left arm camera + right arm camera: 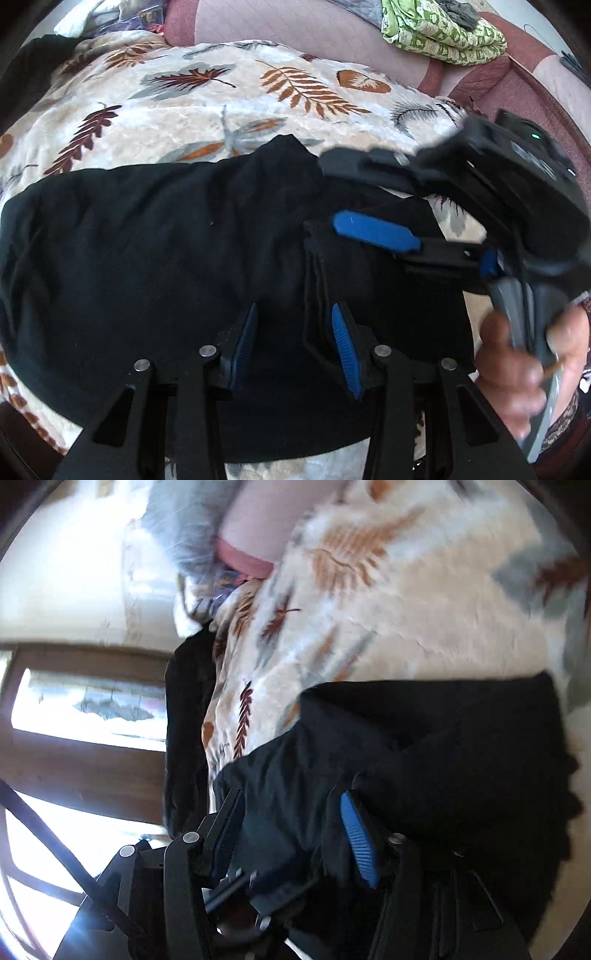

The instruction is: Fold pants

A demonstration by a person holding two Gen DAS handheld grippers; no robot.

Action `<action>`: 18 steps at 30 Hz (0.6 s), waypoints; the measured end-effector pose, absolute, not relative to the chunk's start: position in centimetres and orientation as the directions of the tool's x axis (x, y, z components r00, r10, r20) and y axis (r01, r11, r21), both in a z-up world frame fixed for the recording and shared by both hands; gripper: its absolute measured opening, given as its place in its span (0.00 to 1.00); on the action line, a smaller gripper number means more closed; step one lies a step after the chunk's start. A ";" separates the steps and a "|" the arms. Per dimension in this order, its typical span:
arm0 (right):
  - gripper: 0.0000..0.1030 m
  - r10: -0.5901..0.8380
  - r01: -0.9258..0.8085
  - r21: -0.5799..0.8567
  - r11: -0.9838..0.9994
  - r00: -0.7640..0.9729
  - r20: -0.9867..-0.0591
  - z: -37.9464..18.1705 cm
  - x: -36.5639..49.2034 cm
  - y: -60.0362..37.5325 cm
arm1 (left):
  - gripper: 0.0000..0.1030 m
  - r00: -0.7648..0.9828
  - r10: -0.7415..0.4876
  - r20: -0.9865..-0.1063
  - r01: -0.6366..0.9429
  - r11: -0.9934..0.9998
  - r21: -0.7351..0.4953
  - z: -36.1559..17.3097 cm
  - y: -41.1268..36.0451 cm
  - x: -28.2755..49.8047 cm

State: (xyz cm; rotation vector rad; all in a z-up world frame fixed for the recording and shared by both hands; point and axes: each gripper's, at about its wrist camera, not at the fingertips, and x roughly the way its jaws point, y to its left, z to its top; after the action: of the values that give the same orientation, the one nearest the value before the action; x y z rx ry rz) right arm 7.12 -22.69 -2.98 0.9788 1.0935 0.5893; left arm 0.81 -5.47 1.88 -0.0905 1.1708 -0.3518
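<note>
Black pants [166, 251] lie folded across a cream blanket with a leaf print [192, 107]. My left gripper [295, 332] hovers over the pants' near right part, jaws apart, with a folded edge of cloth [314, 280] between and beside its blue pads [345, 350]. My right gripper [328, 195] comes in from the right over the same end, jaws apart, one blue pad [373, 232] above the cloth. In the right wrist view the right gripper [291, 830] is open with pants cloth [424, 738] bunched between and past its fingers.
A green patterned folded cloth [439, 33] lies at the back right on a pink quilted cover [280, 22]. Another dark garment [33, 70] lies at the far left. A window with a wooden frame [85, 716] shows in the right wrist view.
</note>
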 end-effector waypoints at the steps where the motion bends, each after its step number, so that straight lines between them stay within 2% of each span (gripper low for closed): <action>1: 0.57 0.804 0.078 0.886 0.457 0.389 -0.449 -3.4 7.3 -22.8 | 0.41 0.341 -0.321 -0.884 0.214 0.942 -0.259 1.8 -5.2 0.6; 9: 0.57 0.643 0.044 0.733 0.679 0.447 -0.622 -1.3 8.7 -21.9 | 0.40 0.330 -0.362 -0.871 0.228 0.927 -0.299 2.6 -3.2 -1.6; 13: 0.62 0.641 0.022 0.748 0.663 0.499 -0.583 0.9 6.5 -23.6 | 0.41 0.341 -0.454 -0.823 0.224 0.890 -0.398 4.0 -1.4 -3.0; 18: 0.63 0.677 -0.014 0.779 0.627 0.505 -0.536 2.5 2.5 -23.9 | 0.45 0.396 -0.440 -0.806 0.163 0.898 -0.410 5.0 1.3 -3.7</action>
State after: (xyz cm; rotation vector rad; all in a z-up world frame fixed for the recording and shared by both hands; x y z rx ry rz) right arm 2.55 -23.93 2.51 0.8014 0.9629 0.4758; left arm -3.74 1.29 4.96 -0.2840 1.1021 -0.3884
